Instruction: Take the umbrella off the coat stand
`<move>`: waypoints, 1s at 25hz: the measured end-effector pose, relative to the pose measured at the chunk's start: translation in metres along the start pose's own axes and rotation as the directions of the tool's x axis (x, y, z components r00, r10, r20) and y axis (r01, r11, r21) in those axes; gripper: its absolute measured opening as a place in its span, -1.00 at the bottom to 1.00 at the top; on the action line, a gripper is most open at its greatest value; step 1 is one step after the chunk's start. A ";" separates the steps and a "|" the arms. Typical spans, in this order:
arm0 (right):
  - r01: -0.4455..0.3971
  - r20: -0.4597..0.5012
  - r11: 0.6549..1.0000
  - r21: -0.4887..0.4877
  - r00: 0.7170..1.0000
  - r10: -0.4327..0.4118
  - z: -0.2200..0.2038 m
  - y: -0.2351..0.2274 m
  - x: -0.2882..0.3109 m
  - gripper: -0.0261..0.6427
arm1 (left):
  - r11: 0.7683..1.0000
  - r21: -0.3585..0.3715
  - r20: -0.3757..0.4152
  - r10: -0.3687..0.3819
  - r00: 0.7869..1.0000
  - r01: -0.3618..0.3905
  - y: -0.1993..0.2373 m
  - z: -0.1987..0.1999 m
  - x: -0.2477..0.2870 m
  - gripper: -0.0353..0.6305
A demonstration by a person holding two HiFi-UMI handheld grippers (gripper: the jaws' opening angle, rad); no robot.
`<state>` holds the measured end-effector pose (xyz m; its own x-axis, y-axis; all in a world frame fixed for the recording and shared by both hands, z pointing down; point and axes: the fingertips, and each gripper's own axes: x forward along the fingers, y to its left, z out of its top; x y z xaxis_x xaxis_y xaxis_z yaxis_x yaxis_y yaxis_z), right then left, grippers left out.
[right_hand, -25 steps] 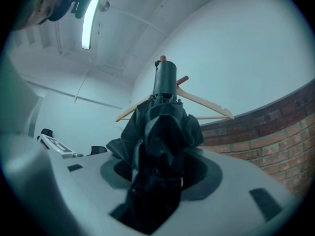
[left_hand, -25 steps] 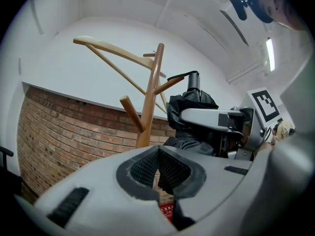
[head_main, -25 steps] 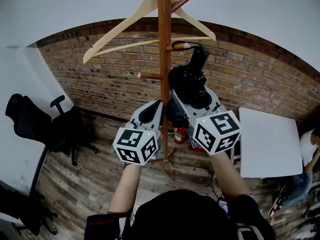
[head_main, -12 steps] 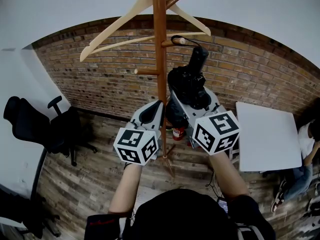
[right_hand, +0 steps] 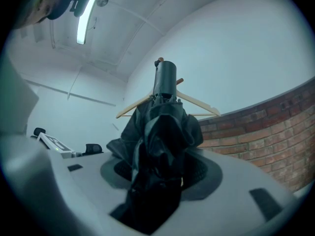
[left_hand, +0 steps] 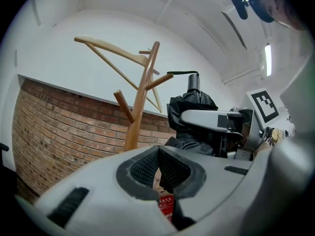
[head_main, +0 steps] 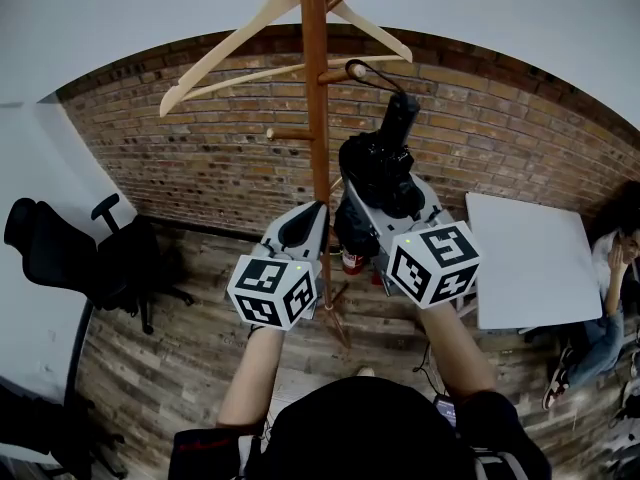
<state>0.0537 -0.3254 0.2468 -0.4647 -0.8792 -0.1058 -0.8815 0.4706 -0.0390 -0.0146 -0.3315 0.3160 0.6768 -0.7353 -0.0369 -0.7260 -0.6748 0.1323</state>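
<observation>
A black folded umbrella (head_main: 378,168) stands upright between the fingers of my right gripper (head_main: 385,192), which is shut on its bunched fabric (right_hand: 162,132). Its thin strap loop (head_main: 375,78) reaches to the tip of a short peg (head_main: 340,71) on the wooden coat stand (head_main: 316,118); I cannot tell whether it still hooks the peg. In the left gripper view the strap (left_hand: 182,73) runs level from that peg to the umbrella's handle (left_hand: 193,82). My left gripper (head_main: 305,218) is shut and holds nothing, just left of the pole (left_hand: 140,97).
A wooden hanger (head_main: 230,53) hangs from the stand's top. A red fire extinguisher (head_main: 350,260) sits by the stand's base. A black office chair (head_main: 60,248) is at the left, a white table (head_main: 525,273) and a seated person (head_main: 612,268) at the right. A brick wall (head_main: 200,158) runs behind.
Both grippers and the umbrella have drawn back a little from the stand. The strap loop has slid outward along the peg to its tip.
</observation>
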 end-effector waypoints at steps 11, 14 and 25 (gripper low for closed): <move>0.042 -0.018 0.999 0.006 0.999 -0.042 -0.009 0.012 -0.011 -0.22 | 1.000 -0.013 -0.014 -0.024 1.000 0.024 -0.004 -0.006 -0.021 -0.84; 0.054 -0.023 0.999 0.003 0.998 -0.054 -0.012 0.017 -0.014 -0.22 | 0.999 -0.018 -0.016 -0.031 0.999 0.031 -0.004 -0.008 -0.028 -0.84; 0.101 -0.052 0.995 -0.008 0.993 -0.102 -0.022 0.041 -0.027 -0.22 | 0.998 -0.045 -0.001 -0.047 0.999 0.047 -0.001 -0.008 -0.062 -0.84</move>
<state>0.0283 -0.2842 0.2699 -0.3764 -0.9251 -0.0498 -0.9247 0.3784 -0.0411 -0.0551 -0.2849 0.3266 0.7106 -0.7024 -0.0424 -0.6869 -0.7055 0.1745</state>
